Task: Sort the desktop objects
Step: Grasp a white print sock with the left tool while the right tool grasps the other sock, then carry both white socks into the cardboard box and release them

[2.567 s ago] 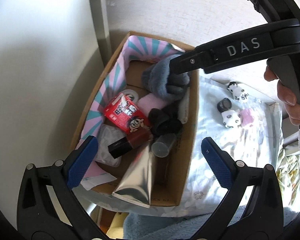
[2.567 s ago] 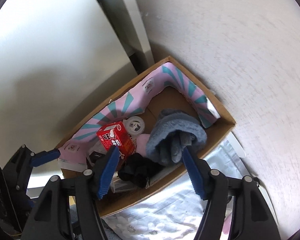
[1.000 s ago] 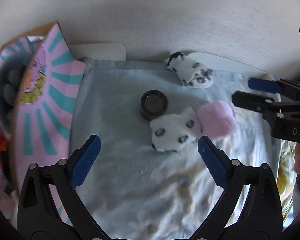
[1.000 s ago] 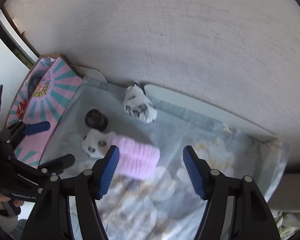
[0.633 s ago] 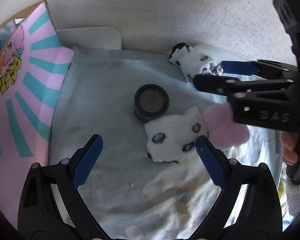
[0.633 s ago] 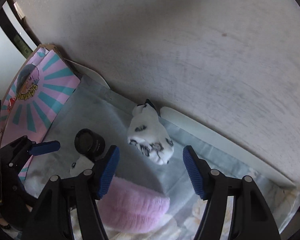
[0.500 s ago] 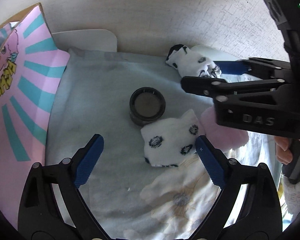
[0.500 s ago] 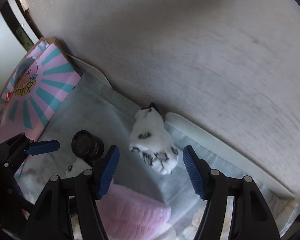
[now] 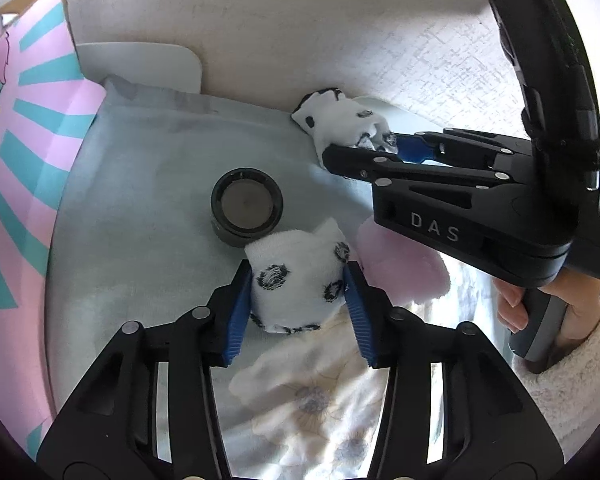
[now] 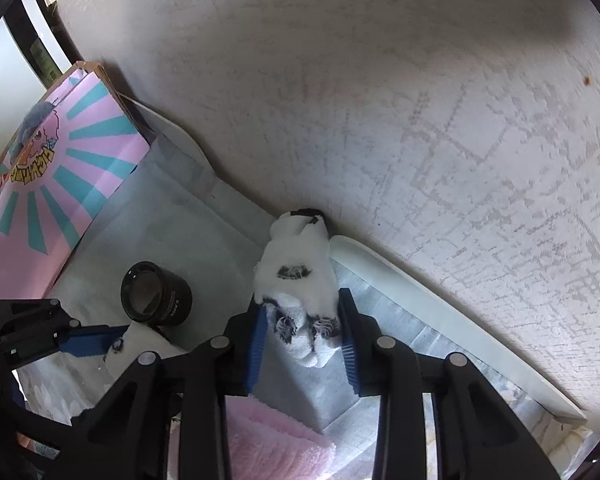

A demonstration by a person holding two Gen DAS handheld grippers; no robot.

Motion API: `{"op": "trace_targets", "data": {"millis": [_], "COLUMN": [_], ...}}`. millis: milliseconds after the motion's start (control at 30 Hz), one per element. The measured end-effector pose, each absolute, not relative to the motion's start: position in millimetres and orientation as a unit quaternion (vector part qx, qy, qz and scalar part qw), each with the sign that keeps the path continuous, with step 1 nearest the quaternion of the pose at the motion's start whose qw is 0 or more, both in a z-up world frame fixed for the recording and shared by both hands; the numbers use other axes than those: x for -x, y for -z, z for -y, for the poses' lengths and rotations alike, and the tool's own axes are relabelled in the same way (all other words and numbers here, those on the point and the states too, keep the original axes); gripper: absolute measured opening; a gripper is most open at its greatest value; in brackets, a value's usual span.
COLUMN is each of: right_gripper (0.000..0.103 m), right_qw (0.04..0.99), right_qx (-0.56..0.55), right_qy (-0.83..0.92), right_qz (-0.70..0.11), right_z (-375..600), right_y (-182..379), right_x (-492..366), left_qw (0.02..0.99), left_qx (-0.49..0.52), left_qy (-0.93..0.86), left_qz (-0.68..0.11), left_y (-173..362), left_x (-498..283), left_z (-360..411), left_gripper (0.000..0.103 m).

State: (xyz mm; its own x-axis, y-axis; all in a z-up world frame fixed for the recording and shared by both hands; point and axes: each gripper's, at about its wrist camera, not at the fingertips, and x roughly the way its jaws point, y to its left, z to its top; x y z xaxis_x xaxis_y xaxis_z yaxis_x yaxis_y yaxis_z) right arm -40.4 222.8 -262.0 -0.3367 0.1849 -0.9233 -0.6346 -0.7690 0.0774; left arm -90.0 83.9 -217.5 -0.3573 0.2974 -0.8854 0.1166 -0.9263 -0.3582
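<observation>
Two white socks with black spots lie on a pale blue cloth (image 9: 148,168). My left gripper (image 9: 298,306) is shut on the near spotted sock (image 9: 296,280), with its blue pads pressed on both sides. My right gripper (image 10: 302,340) is shut on the far spotted sock (image 10: 296,268), which lies by the wall; it also shows in the left wrist view (image 9: 340,124). A black round jar (image 9: 246,206) stands just beyond the near sock, also seen in the right wrist view (image 10: 154,294). A pink fuzzy sock (image 9: 400,268) lies to the right of the near sock.
A cardboard box with a pink and teal striped flap (image 9: 24,132) stands at the left, also in the right wrist view (image 10: 64,172). A textured white wall (image 10: 380,100) runs along the back. A floral cloth (image 9: 316,392) lies near me.
Both grippers have moved down onto the socks and closed: the left on the near spotted sock, the right on the far one.
</observation>
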Motion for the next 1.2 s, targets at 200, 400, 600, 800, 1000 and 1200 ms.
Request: {"op": "trace_targets", "data": {"millis": [200, 400, 600, 800, 1000, 1200], "right_gripper": [0.027, 0.027, 0.027, 0.027, 0.027, 0.027], "right_qw": [0.26, 0.263, 0.263, 0.268, 0.252, 0.249], "right_qx": [0.509, 0.507, 0.506, 0.507, 0.519, 0.517], "right_qy": [-0.789, -0.785, -0.784, -0.784, -0.777, -0.784], "right_qz": [-0.224, -0.24, -0.245, -0.237, -0.254, -0.236], "right_z": [-219, -212, -197, -181, -182, -167], "right_y": [256, 243, 222, 186, 152, 126], "right_x": [34, 24, 13, 3, 3, 26], "left_qw": [0.054, 0.044, 0.031, 0.029, 0.016, -0.003], "left_qx": [0.566, 0.568, 0.563, 0.557, 0.555, 0.54], "left_qy": [-0.805, -0.806, -0.814, -0.82, -0.824, -0.837], "left_qz": [0.173, 0.158, 0.139, 0.127, 0.114, 0.091], "left_y": [207, 189, 159, 125, 83, 66], "left_x": [82, 66, 54, 48, 35, 31], "left_z": [-87, -84, -78, -48, -28, 0], "left_gripper": [0.039, 0.039, 0.039, 0.039, 0.039, 0.039]}}
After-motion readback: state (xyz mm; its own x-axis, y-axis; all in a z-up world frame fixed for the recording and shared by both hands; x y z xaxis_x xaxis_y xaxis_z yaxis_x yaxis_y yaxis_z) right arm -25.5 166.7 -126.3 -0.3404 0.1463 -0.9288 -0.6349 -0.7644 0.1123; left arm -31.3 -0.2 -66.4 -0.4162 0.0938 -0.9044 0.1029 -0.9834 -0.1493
